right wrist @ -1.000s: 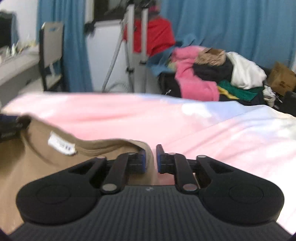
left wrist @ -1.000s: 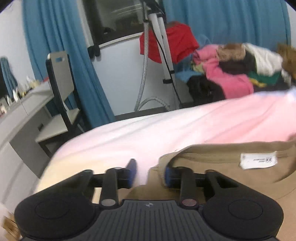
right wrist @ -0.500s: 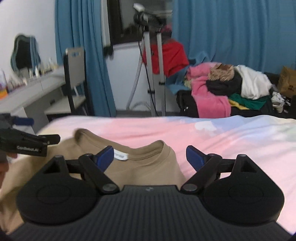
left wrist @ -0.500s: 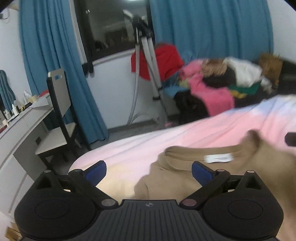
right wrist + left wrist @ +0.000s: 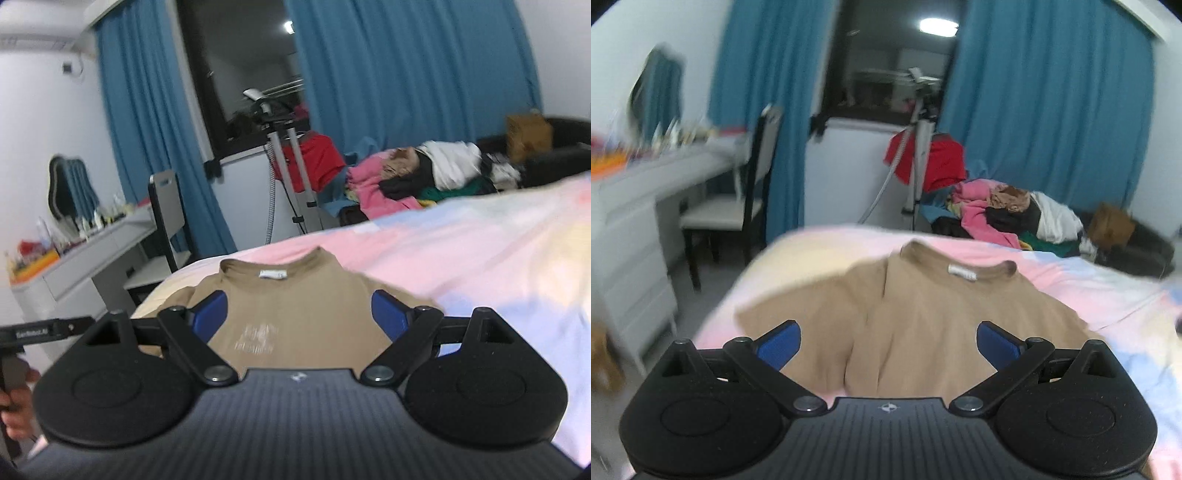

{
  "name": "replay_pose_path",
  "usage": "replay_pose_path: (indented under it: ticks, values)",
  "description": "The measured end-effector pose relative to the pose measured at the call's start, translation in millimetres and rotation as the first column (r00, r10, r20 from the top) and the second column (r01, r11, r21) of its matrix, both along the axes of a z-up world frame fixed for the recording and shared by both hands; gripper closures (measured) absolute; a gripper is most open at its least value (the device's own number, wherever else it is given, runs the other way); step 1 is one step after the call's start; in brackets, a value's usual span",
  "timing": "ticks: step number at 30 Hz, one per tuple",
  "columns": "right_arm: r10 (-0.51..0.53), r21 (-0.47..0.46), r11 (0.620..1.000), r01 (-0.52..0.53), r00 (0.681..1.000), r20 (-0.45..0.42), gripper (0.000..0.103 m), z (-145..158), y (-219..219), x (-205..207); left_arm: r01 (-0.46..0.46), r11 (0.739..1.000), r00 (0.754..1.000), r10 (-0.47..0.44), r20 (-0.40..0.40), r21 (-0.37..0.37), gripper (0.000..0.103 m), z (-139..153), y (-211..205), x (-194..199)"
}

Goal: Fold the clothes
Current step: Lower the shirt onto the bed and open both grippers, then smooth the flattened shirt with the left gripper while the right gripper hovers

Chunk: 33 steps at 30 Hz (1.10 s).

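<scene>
A bedroom with teal curtains (image 5: 1049,110) on either side of a dark window (image 5: 886,66) frames a bed (image 5: 480,258) covered in a pastel pink, blue and yellow sheet. Beyond the bed's far edge a heap of clothes (image 5: 1008,218) lies in pink, white, black and green, beside a red garment (image 5: 938,162) hung on a metal stand (image 5: 291,158). At the left, a black-framed chair (image 5: 738,206) stands by a white dresser (image 5: 631,236) with small, blurred items on top. A tan T-shirt (image 5: 923,317) lies spread on the bed near its left edge, neckline and white label (image 5: 962,272) toward the far end, a faint pale print (image 5: 258,338) on its chest and a lengthwise crease down the left part. The left tool (image 5: 888,345) hangs above the shirt's lower part, tilted downward, its blue pads wide apart and empty. The right tool (image 5: 297,317) hovers over the shirt too, rolled somewhat so the room leans, blue pads likewise spread with nothing between them. In the right wrist view, a person's hand (image 5: 14,402) grips the left tool's handle at the lower left edge.
</scene>
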State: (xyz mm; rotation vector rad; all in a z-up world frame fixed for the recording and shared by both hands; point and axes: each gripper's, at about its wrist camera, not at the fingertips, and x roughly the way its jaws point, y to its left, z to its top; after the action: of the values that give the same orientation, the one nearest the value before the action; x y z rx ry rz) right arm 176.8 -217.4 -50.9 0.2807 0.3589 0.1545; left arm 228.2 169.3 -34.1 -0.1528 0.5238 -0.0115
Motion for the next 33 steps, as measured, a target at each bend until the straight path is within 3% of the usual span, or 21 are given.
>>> replay_pose_path:
  ticks: [3, 5, 8, 12, 15, 17, 18, 19, 20, 21, 22, 24, 28, 30, 33]
  values:
    - [-0.027, 0.022, 0.999, 0.027, 1.0, -0.006, 0.017, -17.3, -12.2, -38.4, -0.081, 0.991, 0.996, 0.076, -0.054, -0.102, 0.001, -18.5, 26.0, -19.8]
    - [-0.034, 0.03, 0.999, 0.035, 0.999, -0.031, 0.017, -25.3, -18.6, -49.6, -0.143, 0.969, 0.988, 0.127, -0.092, -0.2, 0.002, -32.0, 47.8, -26.3]
    - [-0.038, 0.04, 0.998, 0.04, 0.998, -0.049, 0.017, -32.7, -24.7, -50.5, -0.215, 0.916, 0.974, 0.174, -0.147, -0.34, 0.003, -51.3, 78.0, -23.0]
    - [-0.048, 0.086, 0.995, 0.054, 0.997, -0.064, 0.017, -45.1, -31.0, -32.5, -0.296, 0.819, 0.952, 0.214, -0.217, -0.492, 0.008, -78.8, 113.2, -6.0]
    - [-0.074, 0.074, 0.994, 0.081, 0.993, -0.093, 0.017, -61.5, -30.6, -13.6, -0.336, 0.773, 0.939, 0.235, -0.249, -0.538, 0.012, -99.1, 119.4, 20.3]
    - [-0.077, 0.087, 0.992, 0.087, 0.991, -0.112, 0.017, -72.9, -32.7, -2.1, -0.35, 0.762, 0.935, 0.252, -0.249, -0.545, 0.015, -106.4, 119.0, 36.8]
    - [-0.075, 0.1, 0.991, 0.087, 0.99, -0.118, 0.017, -78.3, -34.0, 2.9, -0.354, 0.758, 0.934, 0.259, -0.246, -0.548, 0.025, -108.7, 119.2, 44.5]
    - [-0.073, 0.112, 0.99, 0.087, 0.989, -0.125, 0.017, -83.8, -35.3, 7.9, -0.358, 0.756, 0.933, 0.265, -0.244, -0.548, 0.054, -110.7, 119.3, 52.2]
    - [-0.074, 0.121, 0.989, 0.09, 0.989, -0.13, 0.017, -88.9, -36.4, 12.7, -0.362, 0.768, 0.931, 0.265, -0.253, -0.529, 0.066, -110.1, 118.5, 60.0]
    - [-0.086, 0.114, 0.988, 0.101, 0.987, -0.133, 0.017, -92.2, -36.4, 16.2, -0.366, 0.779, 0.928, 0.265, -0.261, -0.509, 0.094, -109.5, 117.8, 67.8]
    - [-0.098, 0.107, 0.988, 0.113, 0.986, -0.135, 0.017, -95.2, -36.5, 19.7, -0.369, 0.792, 0.926, 0.266, -0.268, -0.487, 0.099, -108.4, 117.0, 75.5]
    - [-0.121, 0.097, 0.986, 0.134, 0.984, -0.131, 0.017, -97.6, -36.4, 25.7, -0.365, 0.838, 0.927, 0.289, -0.238, -0.405, 0.1, -97.9, 115.5, 89.4]
    - [-0.149, 0.098, 0.982, 0.16, 0.983, -0.109, 0.017, -93.9, -38.0, 30.7, -0.365, 0.896, 0.929, 0.332, -0.162, -0.252, 0.1, -58.9, 125.7, 109.1]
    - [-0.152, 0.106, 0.981, 0.163, 0.983, -0.105, 0.017, -91.1, -39.9, 33.0, -0.374, 0.914, 0.925, 0.355, -0.137, -0.156, 0.1, -39.1, 131.8, 120.6]
    - [-0.157, 0.077, 0.984, 0.164, 0.984, -0.089, 0.017, -85.9, -39.5, 32.9, -0.394, 0.919, 0.911, 0.39, -0.132, -0.006, 0.101, -28.4, 131.5, 139.4]
